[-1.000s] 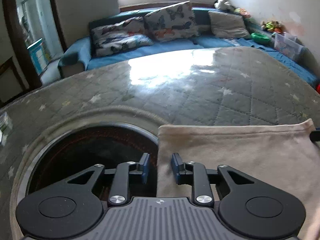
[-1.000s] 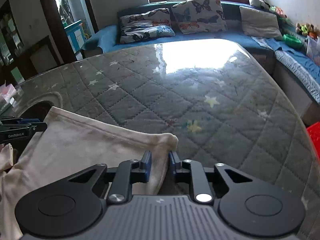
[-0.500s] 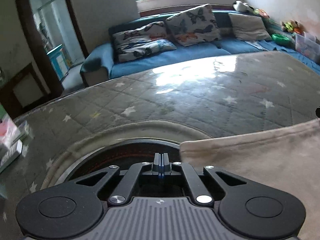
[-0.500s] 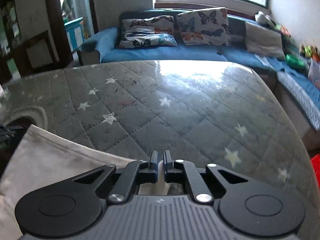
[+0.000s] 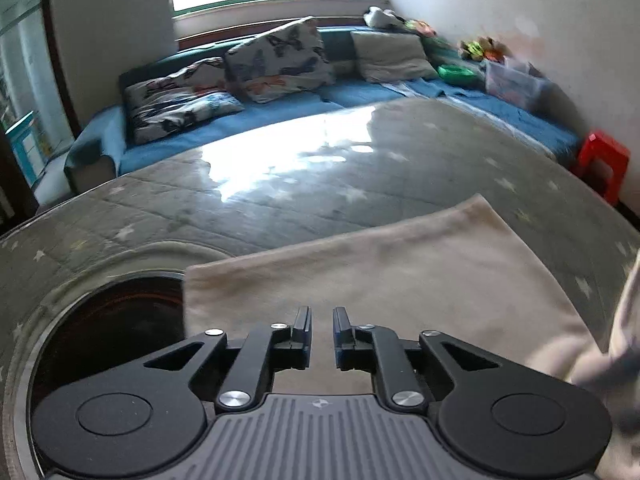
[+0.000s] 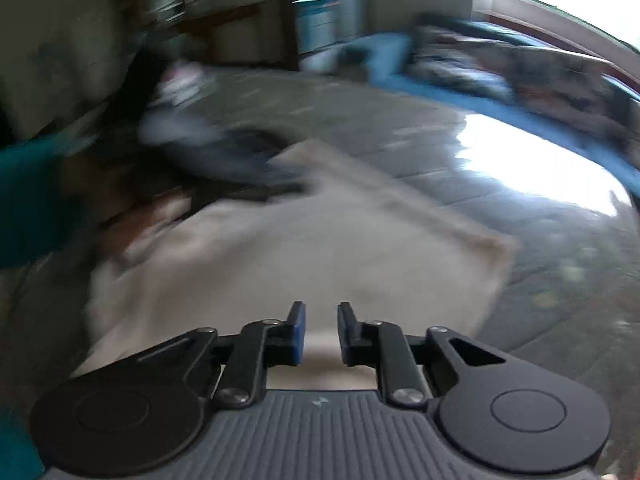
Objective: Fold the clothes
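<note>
A beige garment (image 5: 380,276) lies flat on the grey quilted table cover (image 5: 320,184), its far edge straight. My left gripper (image 5: 322,314) is open and empty just above the garment's near part. In the right wrist view, which is blurred, the same garment (image 6: 320,248) spreads ahead, and my right gripper (image 6: 321,310) is open and empty over its near edge. A dark blurred shape (image 6: 240,160) at the garment's far left corner cannot be made out.
A round dark opening (image 5: 104,320) in the table cover lies left of the garment. A blue sofa (image 5: 280,100) with patterned cushions runs behind the table. A red stool (image 5: 604,164) stands at the right. A pale cloth fold (image 5: 624,320) hangs at the right edge.
Both grippers were shut half a second ago and are now open. Both have let go of the garment's corners and swung inward; the right view has turned left fast.
</note>
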The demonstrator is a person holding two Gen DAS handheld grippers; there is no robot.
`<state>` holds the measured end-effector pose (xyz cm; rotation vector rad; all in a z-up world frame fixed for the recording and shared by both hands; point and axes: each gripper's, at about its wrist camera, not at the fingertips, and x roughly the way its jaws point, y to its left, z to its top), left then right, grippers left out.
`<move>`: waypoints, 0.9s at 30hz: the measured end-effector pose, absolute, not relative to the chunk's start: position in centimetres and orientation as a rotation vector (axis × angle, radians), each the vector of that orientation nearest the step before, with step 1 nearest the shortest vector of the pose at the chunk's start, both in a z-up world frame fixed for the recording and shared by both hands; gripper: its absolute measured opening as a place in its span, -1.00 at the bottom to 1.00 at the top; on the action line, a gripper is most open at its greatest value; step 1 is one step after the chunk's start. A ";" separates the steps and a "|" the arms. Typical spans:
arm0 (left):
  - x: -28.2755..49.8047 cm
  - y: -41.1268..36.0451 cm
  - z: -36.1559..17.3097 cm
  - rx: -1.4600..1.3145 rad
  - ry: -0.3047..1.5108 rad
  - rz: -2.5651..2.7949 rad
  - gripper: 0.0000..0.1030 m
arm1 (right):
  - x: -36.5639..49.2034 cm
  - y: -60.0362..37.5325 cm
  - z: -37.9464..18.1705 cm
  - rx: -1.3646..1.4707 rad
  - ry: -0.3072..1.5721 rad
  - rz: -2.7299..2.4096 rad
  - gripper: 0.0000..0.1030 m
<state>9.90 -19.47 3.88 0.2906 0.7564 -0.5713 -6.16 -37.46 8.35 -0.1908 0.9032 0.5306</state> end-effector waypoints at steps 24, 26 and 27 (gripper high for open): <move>9.1 -19.2 2.2 0.271 0.767 -0.531 -0.34 | -12.9 -31.9 6.1 -0.371 0.981 0.736 -0.99; 9.1 -19.1 2.2 0.268 0.760 -0.522 -0.25 | -13.6 -31.6 6.1 -0.390 0.989 0.756 -0.98; 9.1 -19.0 2.1 0.267 0.758 -0.518 -0.21 | -13.8 -31.6 6.0 -0.400 0.990 0.757 -0.98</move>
